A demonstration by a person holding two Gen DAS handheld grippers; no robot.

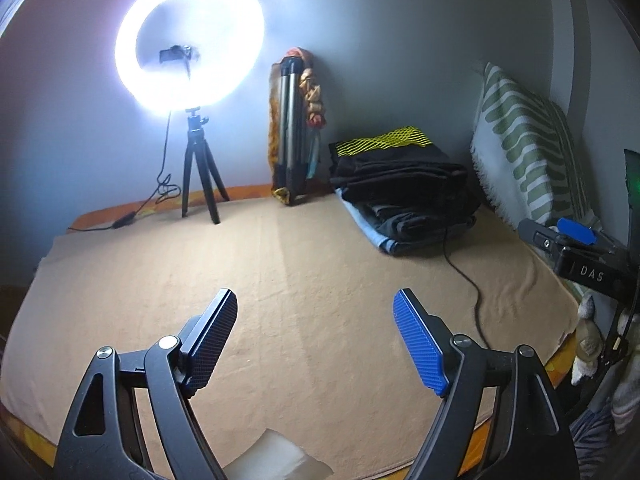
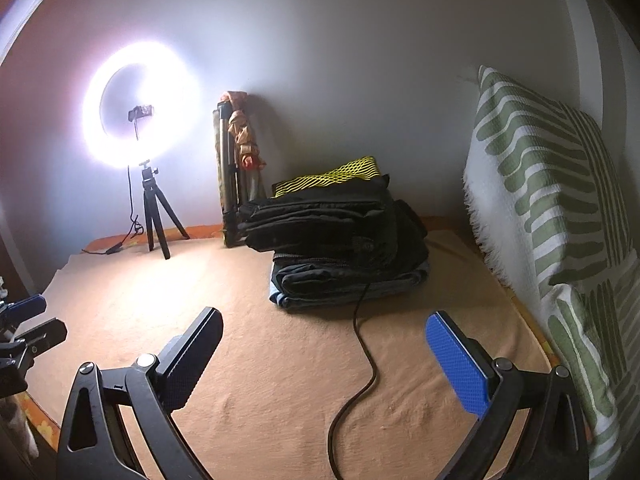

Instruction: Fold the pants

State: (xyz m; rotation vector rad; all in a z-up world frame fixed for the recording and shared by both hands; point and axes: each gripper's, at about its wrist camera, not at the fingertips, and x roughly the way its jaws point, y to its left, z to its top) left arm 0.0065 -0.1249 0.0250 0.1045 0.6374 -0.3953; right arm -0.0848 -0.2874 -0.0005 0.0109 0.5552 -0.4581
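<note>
Tan blanket (image 1: 320, 280) covers the bed, lit from the far wall by a ring light (image 1: 190, 40) on a small black tripod (image 1: 198, 168) that stands on the bed ahead and to the left of both pairs of fingers.

Left gripper (image 1: 316, 344) hovers above the blanket with its fingers spread wide and nothing between them; one pad is dark, the other blue. Right gripper (image 2: 324, 360) is likewise spread wide and empty, held over the blanket. A black cable (image 2: 360, 360) runs across the blanket between the right fingers toward the clothes beyond them.

Folded pants (image 2: 340, 232) lie in a stack well ahead of the fingers, near the wall: dark garments on top of a light blue one, with a black and yellow mesh piece (image 2: 336, 174) on the very top. In the left wrist view the stack (image 1: 404, 196) sits ahead and to the right of the fingers. A folded tripod (image 1: 292, 132) leans against the wall just left of the stack. A green and white patterned pillow (image 2: 540, 208) stands upright to the right of the stack.
</note>
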